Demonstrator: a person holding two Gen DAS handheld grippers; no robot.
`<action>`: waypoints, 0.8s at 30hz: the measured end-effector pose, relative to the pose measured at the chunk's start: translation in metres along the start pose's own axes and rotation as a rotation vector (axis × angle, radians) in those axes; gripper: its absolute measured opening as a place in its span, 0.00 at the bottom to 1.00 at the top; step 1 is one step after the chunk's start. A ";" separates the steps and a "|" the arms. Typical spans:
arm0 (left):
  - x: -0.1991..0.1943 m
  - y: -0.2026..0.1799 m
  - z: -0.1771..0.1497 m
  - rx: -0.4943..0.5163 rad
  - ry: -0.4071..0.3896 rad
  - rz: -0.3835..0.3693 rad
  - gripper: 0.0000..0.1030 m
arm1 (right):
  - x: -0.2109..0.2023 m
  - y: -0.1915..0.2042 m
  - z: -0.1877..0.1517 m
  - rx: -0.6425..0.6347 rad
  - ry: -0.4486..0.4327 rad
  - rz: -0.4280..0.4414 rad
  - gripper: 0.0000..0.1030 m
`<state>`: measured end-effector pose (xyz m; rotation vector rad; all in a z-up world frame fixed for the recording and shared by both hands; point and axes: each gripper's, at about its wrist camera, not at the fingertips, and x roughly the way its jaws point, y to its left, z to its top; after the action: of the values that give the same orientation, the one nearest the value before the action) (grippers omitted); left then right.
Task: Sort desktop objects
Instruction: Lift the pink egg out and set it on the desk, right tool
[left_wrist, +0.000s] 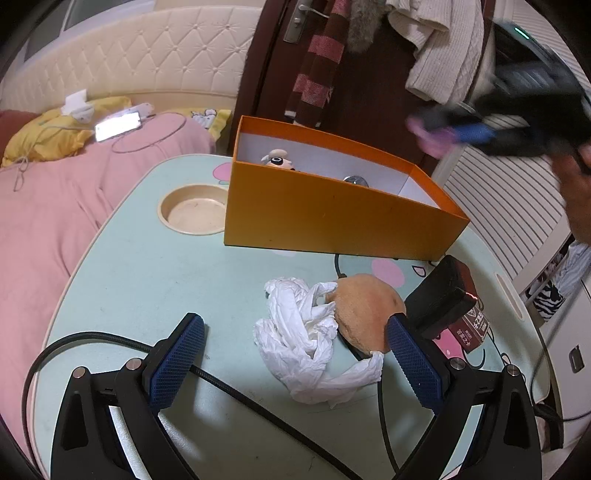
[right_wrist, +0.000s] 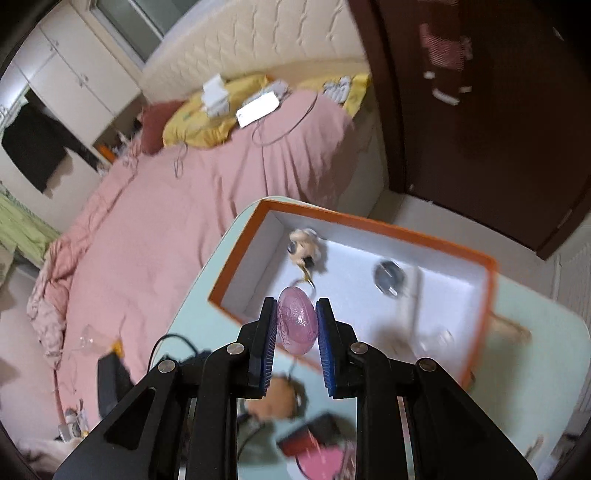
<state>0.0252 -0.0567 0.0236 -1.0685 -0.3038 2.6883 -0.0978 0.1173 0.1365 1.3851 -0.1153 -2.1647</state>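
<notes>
My right gripper is shut on a pink translucent egg-shaped object, held in the air above the near edge of the orange box. Inside the box lie a small plush toy and a round metal object. From the left wrist view the right gripper shows blurred at upper right, above the orange box. My left gripper stands open low over the table, with a crumpled white tissue between its fingers and a tan plush pad by the right finger.
A dark case and a maroon packet lie right of the plush pad. A black cable crosses the mint table, which has a round cup recess. A pink bed borders the table's left side. A person's hand is at the right edge.
</notes>
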 end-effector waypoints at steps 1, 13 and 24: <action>0.000 0.000 0.000 -0.002 -0.001 -0.002 0.96 | -0.008 -0.006 -0.012 0.011 -0.015 -0.009 0.22; -0.020 0.013 0.014 -0.086 -0.099 -0.068 0.96 | -0.003 -0.090 -0.142 0.259 -0.079 -0.105 0.22; -0.026 -0.009 0.113 -0.023 0.023 -0.112 0.96 | -0.006 -0.097 -0.171 0.264 -0.255 -0.056 0.27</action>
<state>-0.0334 -0.0673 0.1234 -1.0560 -0.3798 2.5777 0.0114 0.2397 0.0270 1.2537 -0.4791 -2.4334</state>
